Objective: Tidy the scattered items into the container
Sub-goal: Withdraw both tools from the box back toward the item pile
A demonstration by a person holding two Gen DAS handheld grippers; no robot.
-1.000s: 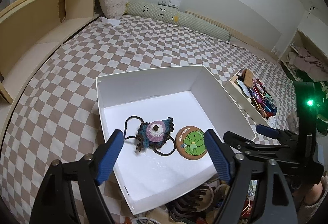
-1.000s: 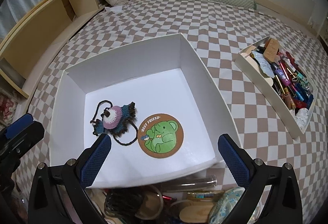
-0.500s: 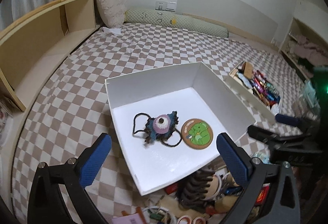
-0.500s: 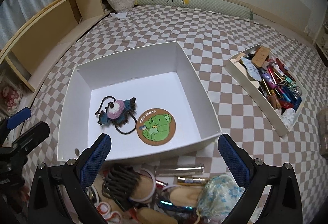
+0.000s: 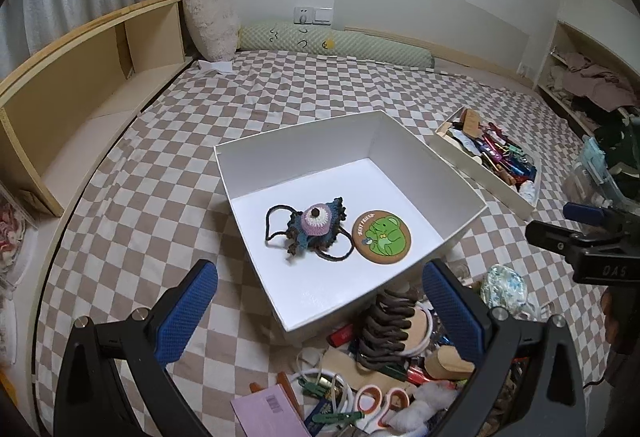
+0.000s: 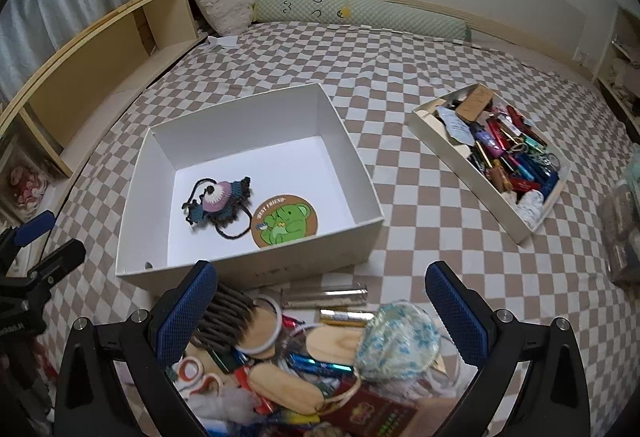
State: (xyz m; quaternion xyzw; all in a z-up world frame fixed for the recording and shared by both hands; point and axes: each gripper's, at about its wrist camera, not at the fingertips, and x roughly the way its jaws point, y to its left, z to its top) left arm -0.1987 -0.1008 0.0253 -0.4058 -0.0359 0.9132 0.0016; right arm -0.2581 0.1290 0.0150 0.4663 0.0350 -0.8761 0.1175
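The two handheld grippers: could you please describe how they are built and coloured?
Both the left gripper and the right gripper have black, angular frames with silver bolts. Each finger carries a blue, mesh-textured pad. Seen from the left wrist, the right gripper's frame bears pale lettering, "DAS".

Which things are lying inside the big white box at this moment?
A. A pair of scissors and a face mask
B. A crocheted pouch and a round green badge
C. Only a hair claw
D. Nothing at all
B. The white box holds the crocheted pouch and the round green badge; the scissors, the face mask and the hair claw lie outside, in the pile in front of it.
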